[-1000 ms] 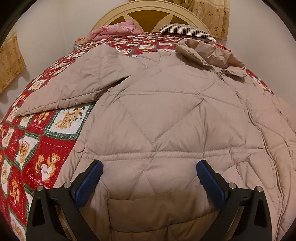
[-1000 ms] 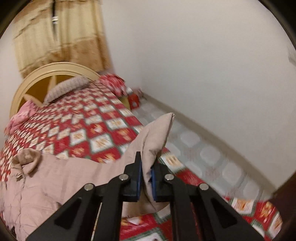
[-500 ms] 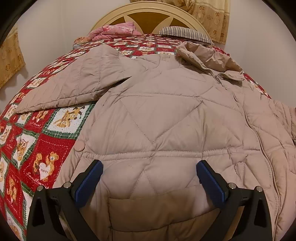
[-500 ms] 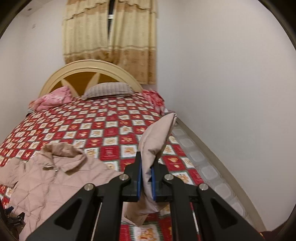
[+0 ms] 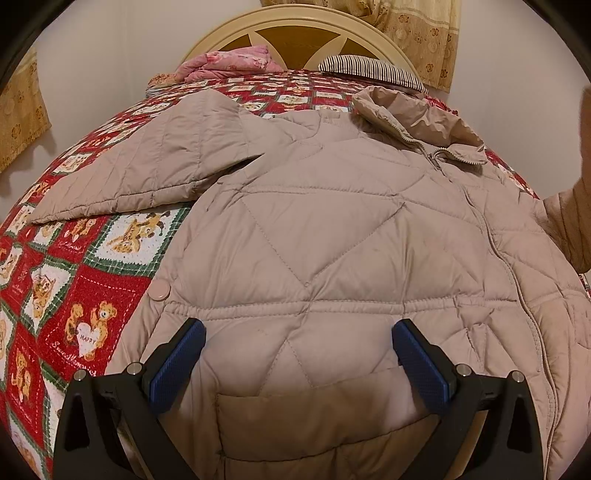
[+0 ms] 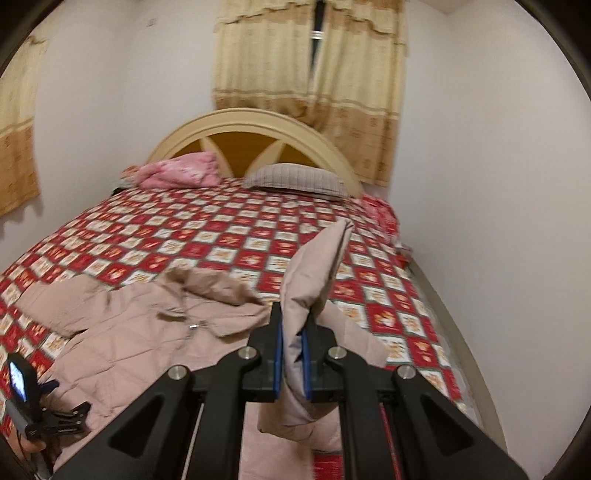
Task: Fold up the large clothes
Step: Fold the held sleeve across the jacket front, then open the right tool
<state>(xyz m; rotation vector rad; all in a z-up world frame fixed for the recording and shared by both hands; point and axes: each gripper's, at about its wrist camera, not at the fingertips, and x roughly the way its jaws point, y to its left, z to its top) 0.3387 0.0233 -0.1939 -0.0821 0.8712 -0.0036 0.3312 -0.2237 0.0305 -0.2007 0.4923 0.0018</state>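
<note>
jacket (image 5: 332, 236) lies spread front-up on our bed (image 5: 92, 280), its collar (image 5: 410, 110) toward the headboard (image 6: 255, 125). our right tool (image 6: 291, 354) is clamped on a sleeve (image 6: 314, 269), holding it raised above the quilt. our left tool (image 5: 299, 354) hovers over the lower front, fingers spread wide, gripping nothing. pillows (image 6: 295, 179) sit by the headboard.

Your left wrist cam sits low and close over the jacket (image 5: 314, 229), looking up the bed toward the headboard (image 5: 295, 29). Your right one rides higher and further back, facing the same headboard (image 6: 255, 125), so both share the jacket (image 6: 122, 325), the pillows and the curtain.
</note>
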